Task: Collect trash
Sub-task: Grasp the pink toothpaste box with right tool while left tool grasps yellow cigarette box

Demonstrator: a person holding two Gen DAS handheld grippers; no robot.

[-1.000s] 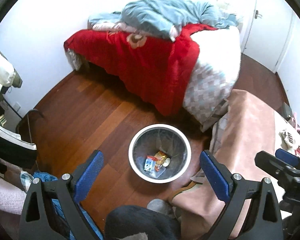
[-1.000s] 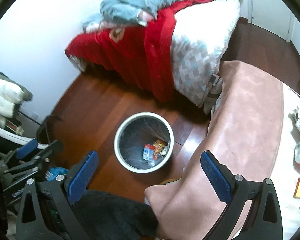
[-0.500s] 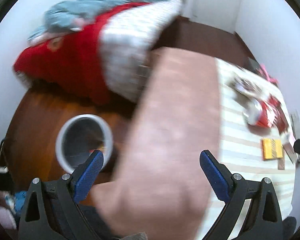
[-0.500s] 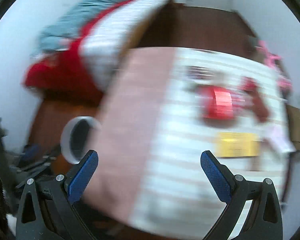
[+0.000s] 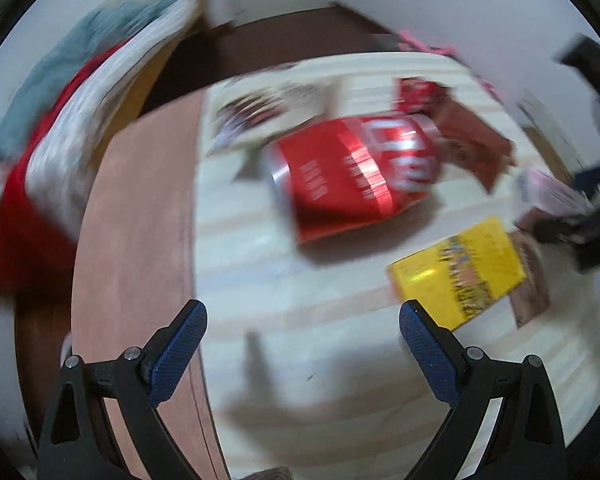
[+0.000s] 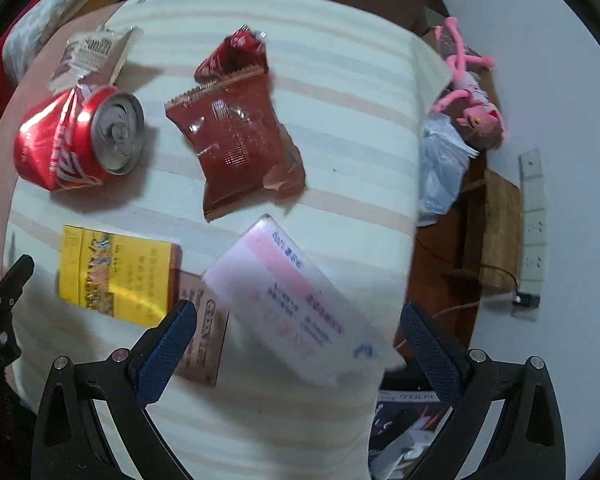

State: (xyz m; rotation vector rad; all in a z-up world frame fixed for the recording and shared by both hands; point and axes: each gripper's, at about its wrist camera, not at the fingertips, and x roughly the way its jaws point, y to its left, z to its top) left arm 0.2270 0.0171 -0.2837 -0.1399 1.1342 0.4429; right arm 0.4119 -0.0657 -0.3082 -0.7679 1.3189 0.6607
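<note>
**Trash spread on the striped cloth, both claws empty above it**

Striped cream cloth (image 6: 340, 92) covers the table top, with a pink-brown cover (image 5: 140, 216) showing along its edge toward the bed. The landmark for everything below is the crushed red soda can (image 6: 76, 136).

My left claw (image 5: 303, 344) has its blue pads spread wide with nothing between them. In its blurred view the can (image 5: 352, 176) lies on its side straight ahead of the gap, well apart from the fingertips. The yellow carton (image 5: 460, 268) sits nearer than the can, just beyond my right-hand pad.

My right claw (image 6: 298, 344) is also spread wide and holds nothing. A white and pink packet (image 6: 296, 300) lies directly ahead of its gap, close to the pads. From here the can is far off toward my left pad's side.

Can: dented and creased along the body, silver top with pull tab facing the right camera. Beside it, away from my claws, lies a torn white wrapper (image 6: 90, 56). The dark red foil wrapper (image 6: 236, 136) lies next to the can's top end, crumpled and shiny, with a smaller red wrapper (image 6: 236, 54) touching its far edge. Nearer than the can lies the yellow carton (image 6: 116, 276), and a brown printed card (image 6: 202, 340) touches it, partly under the white and pink packet.
</note>
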